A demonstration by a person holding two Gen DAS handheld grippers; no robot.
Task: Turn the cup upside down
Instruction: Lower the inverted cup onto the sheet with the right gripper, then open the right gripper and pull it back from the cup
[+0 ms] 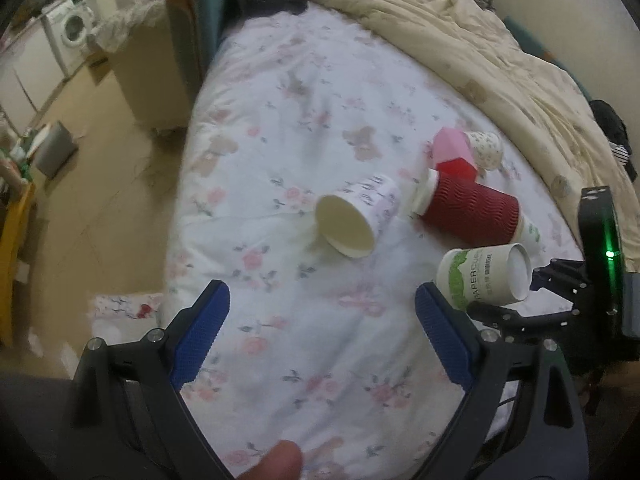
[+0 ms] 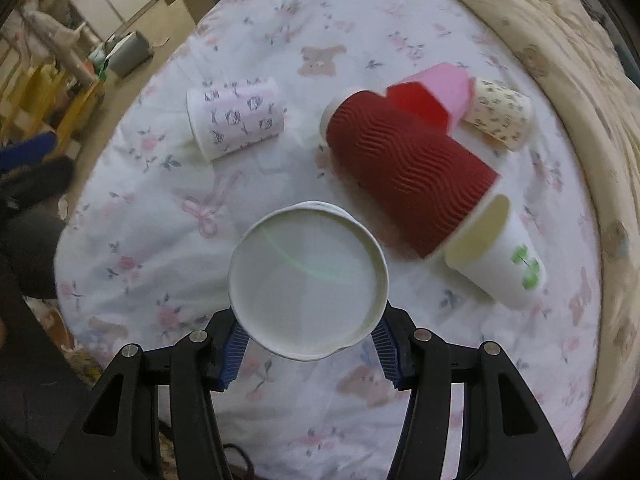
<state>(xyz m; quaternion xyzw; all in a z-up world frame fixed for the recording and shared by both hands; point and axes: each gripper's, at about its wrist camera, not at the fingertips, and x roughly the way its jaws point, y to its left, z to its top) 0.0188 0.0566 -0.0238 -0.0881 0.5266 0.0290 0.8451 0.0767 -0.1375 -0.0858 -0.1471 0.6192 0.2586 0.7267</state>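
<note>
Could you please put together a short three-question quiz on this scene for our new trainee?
1. True or false: the left gripper is closed on a cup.
2. Which cup does the right gripper hold?
A. the red ribbed cup
B. the green-printed paper cup
C. the purple-patterned cup
3. Fill in: the red ribbed cup lies on its ____ on the floral bedsheet.

Key
1. False: its jaws stand wide apart with nothing between them.
2. B: the pads press its sides, and its base faces the right wrist camera.
3. side
</note>
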